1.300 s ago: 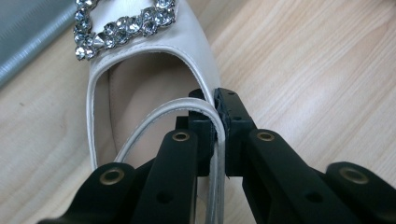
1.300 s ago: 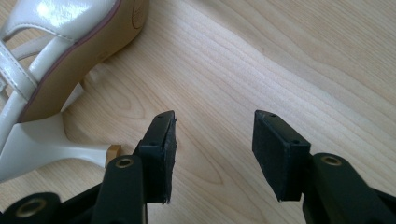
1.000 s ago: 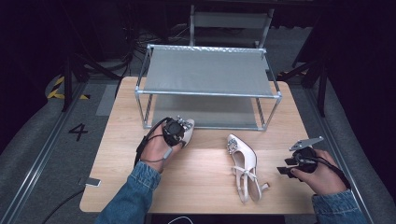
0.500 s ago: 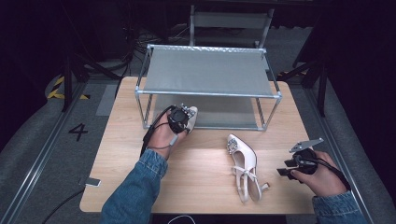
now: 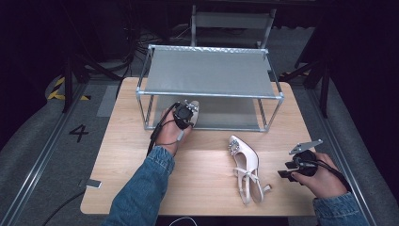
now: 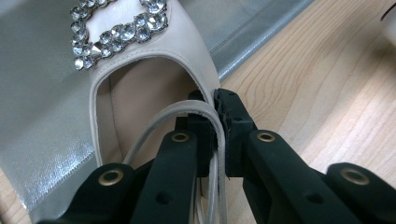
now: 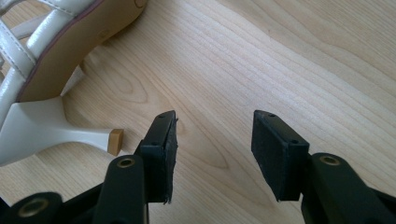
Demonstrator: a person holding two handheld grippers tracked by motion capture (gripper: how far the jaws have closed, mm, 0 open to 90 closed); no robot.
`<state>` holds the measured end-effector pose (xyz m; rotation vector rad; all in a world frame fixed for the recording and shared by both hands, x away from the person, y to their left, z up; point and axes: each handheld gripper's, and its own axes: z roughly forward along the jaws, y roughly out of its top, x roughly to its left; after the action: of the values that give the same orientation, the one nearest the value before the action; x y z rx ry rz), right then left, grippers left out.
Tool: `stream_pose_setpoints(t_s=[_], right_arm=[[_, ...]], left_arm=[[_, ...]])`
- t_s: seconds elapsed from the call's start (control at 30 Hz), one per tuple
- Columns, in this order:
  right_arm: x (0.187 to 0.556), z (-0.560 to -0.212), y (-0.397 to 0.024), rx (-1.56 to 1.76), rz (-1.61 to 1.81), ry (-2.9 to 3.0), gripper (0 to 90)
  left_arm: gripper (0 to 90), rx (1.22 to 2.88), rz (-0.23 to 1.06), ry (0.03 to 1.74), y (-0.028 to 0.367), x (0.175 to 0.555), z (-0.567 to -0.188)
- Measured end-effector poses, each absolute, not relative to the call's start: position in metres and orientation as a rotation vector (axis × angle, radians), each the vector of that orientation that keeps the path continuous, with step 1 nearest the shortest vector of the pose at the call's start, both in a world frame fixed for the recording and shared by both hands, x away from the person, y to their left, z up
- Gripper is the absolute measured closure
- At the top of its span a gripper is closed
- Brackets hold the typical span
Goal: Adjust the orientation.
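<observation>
Pinching the shoe's (image 6: 140, 93) strap, left gripper (image 6: 218, 121) jaws show closest here.

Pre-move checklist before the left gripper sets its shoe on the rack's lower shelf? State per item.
1. Left gripper clamped on the cream buckled shoe: ok, jaws pinch its side rim and strap.
2. Toe over the grey lower shelf of the metal rack: ok.
3. Shoe resting flat on the shelf: cannot tell.
4. Second cream heeled shoe out of the path: ok, lying on the wooden table.
5. Right gripper free: ok, open, beside that shoe's heel.
</observation>
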<state>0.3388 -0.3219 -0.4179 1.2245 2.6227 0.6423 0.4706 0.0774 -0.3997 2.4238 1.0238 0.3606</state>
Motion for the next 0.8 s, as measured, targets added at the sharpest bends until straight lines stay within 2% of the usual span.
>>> stream_pose_setpoints(t_s=[0.57, 0.7, 0.77, 0.8], right_arm=[[0.339, -0.423, -0.317, 1.210, 0.622, 2.649, 51.2], [0.339, -0.423, -0.318, 1.210, 0.619, 2.651, 51.4], [0.338, -0.424, -0.318, 1.213, 0.617, 2.654, 51.5], [0.338, -0.424, -0.319, 1.213, 0.615, 2.654, 51.5]], left_arm=[[84.3, 2.464, 0.389, 1.031, 0.064, 0.491, -0.407], [79.8, 2.405, 0.352, 1.060, 0.062, 0.489, -0.405], [71.7, 2.426, 0.433, 1.055, 0.059, 0.486, -0.400], [67.0, 2.412, 0.427, 1.072, 0.059, 0.485, -0.399]])
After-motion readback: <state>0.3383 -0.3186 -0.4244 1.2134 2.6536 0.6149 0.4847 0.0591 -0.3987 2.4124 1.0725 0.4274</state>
